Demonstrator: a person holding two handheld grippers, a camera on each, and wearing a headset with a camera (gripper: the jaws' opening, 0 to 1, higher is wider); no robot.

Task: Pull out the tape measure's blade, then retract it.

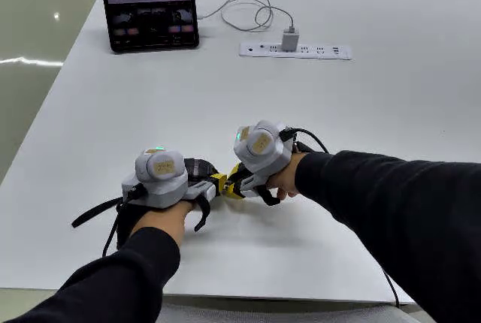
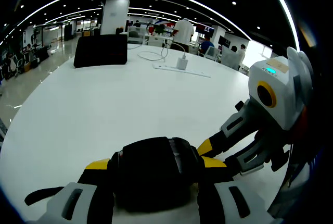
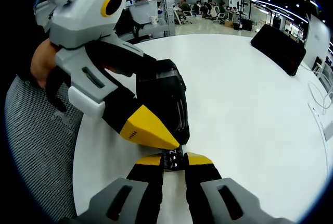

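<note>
The tape measure (image 2: 155, 174) is a black case, and my left gripper (image 2: 156, 164) is shut on its sides just above the white table (image 2: 104, 109). My right gripper (image 2: 270, 99) reaches in from the right with its yellow-tipped fingers (image 2: 208, 147) against the case. In the right gripper view, my right gripper (image 3: 173, 160) is shut on the blade's end (image 3: 172, 157), a short numbered strip just out of the case (image 3: 164, 99). The left gripper (image 3: 88, 10) holds the case at upper left. From the head view both grippers meet near the table's front edge, left gripper (image 1: 210, 180) and right gripper (image 1: 234, 185).
A dark tablet (image 1: 151, 17) stands at the back left of the table (image 1: 361, 128). A white power strip (image 1: 294, 50) with a charger (image 1: 290, 39) and looped cable lies at the back middle. A mesh chair (image 3: 36, 146) sits by the table's near edge.
</note>
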